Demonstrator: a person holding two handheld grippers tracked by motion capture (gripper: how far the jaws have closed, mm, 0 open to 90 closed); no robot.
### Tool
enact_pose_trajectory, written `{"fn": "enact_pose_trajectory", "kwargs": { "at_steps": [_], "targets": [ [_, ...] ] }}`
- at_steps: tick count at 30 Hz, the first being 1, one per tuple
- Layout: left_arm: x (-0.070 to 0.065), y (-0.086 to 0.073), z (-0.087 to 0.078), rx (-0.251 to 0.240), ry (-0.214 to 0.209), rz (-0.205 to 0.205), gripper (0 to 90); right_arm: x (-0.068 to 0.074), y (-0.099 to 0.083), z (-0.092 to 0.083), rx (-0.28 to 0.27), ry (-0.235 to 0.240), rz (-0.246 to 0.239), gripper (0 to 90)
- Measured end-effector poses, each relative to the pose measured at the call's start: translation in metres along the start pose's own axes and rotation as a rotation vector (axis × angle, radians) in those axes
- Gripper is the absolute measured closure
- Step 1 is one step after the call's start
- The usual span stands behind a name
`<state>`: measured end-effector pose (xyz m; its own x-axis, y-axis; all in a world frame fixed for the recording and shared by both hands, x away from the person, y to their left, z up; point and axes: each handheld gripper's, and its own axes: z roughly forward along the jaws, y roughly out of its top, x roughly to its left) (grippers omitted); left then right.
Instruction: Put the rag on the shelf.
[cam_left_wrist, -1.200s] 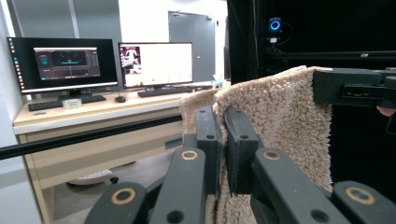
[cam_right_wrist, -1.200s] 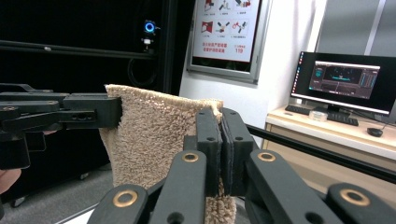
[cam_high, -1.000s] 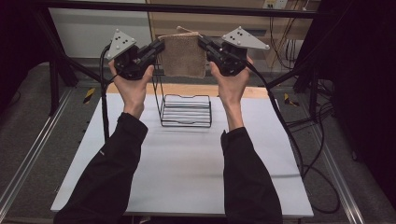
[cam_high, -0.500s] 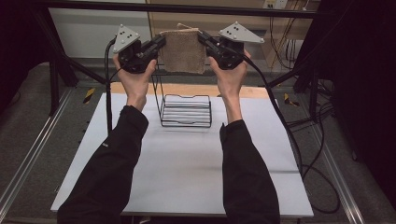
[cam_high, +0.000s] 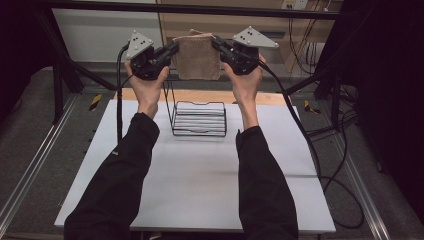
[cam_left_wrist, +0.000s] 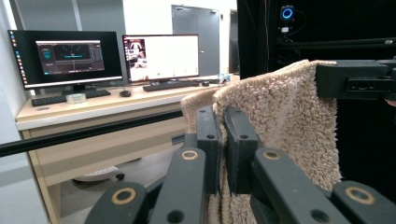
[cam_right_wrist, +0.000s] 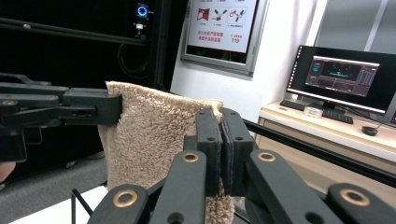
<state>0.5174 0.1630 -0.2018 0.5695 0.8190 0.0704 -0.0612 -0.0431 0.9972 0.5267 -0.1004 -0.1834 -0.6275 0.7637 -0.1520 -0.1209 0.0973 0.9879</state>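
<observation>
My left tongs (cam_high: 172, 49) pinch one top corner of the small, fluffy beige towel (cam_high: 198, 57). It hangs soft and light above the black wire rack (cam_high: 199, 119). My right tongs (cam_high: 216, 42) pinch the other corner. Corners are the best place to hold it.

Towel (cam_high: 198, 57): beige, shaggy pile, hanging flat and upright, its two top corners pinched in the left tool (cam_high: 171, 50) and right tool (cam_high: 219, 44), above a black wire rack (cam_high: 199, 118) on the white surface (cam_high: 200, 185).
</observation>
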Motion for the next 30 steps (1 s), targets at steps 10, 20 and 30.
{"fn": "enact_pose_trajectory", "kwargs": {
  "at_steps": [10,20,30],
  "targets": [
    [-0.004,-0.013,-0.011,0.028,-0.046,0.001,85.4,0.003,-0.014,-0.008,0.025,0.035,0.014,87.7],
    [-0.011,-0.024,-0.021,0.048,-0.076,0.016,85.3,0.009,-0.026,-0.020,0.053,0.046,0.034,87.7],
    [-0.013,-0.031,-0.028,0.081,-0.082,0.032,85.2,0.019,-0.028,-0.025,0.093,0.050,-0.003,87.6]
  ]
}}
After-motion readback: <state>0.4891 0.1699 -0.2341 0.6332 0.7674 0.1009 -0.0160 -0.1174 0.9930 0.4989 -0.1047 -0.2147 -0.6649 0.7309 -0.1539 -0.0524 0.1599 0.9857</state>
